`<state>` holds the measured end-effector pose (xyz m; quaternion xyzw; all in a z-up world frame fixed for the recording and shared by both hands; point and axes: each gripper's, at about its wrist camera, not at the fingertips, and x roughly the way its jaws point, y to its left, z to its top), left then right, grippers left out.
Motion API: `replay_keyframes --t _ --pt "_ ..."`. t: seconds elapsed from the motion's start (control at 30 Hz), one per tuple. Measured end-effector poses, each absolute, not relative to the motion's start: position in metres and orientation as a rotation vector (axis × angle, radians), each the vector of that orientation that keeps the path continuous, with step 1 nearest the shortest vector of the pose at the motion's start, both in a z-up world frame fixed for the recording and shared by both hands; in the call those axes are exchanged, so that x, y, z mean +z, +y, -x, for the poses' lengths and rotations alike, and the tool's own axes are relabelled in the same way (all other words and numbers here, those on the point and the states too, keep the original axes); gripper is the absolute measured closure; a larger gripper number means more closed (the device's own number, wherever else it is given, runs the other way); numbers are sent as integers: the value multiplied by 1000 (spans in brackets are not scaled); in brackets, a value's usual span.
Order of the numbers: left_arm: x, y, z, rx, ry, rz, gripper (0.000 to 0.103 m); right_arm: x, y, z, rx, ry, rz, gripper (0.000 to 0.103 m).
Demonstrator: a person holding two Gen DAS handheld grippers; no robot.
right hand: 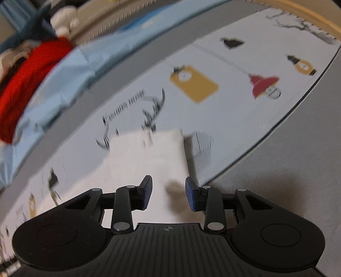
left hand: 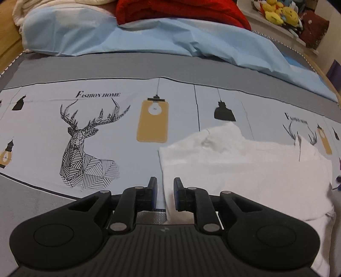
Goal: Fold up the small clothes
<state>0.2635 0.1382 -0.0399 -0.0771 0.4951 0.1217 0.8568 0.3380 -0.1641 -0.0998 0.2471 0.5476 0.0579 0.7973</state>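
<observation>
A small white garment lies flat on the printed bedsheet, right of centre in the left wrist view. My left gripper is open, its jaws a narrow gap apart, straddling the garment's near left edge. In the blurred right wrist view the same white garment lies below and ahead of my right gripper, which is open and empty over the garment's near right corner.
A light blue sheet and a red cloth are piled at the far side of the bed. Yellow plush toys sit on a shelf at the far right. A wooden bed frame borders the mattress.
</observation>
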Motion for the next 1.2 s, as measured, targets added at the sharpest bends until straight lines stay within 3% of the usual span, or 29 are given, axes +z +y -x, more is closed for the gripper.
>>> replay_keyframes --t 0.17,0.3,0.33,0.37,0.4,0.57,0.73,0.87,1.07,1.2 --pt "-37 140 -266 239 1037 167 86 -117 -143 -338 166 1243 -411 56" --pt "-36 133 -267 215 1033 161 86 -120 -126 -335 198 1248 -277 55" --pt "-36 131 -267 208 1033 159 86 -120 -122 -334 210 1245 -242 61" --pt "-36 129 -268 201 1034 155 86 -119 -118 -333 219 1239 -206 82" --pt "-37 128 -267 197 1035 152 86 -119 -116 -332 220 1232 -171 91" --pt "-37 125 -268 182 1038 149 85 -115 -128 -332 238 1203 -197 99" --pt "-41 117 -269 146 1052 137 86 -98 -149 -338 155 1154 -241 100" --pt "-52 110 -271 119 1081 122 86 -110 -156 -342 142 1230 -260 97" --pt "-70 98 -275 91 1122 106 85 -80 -149 -330 241 1116 -274 93" --pt "-87 97 -277 79 1159 121 86 -107 -126 -323 395 1251 -165 93"
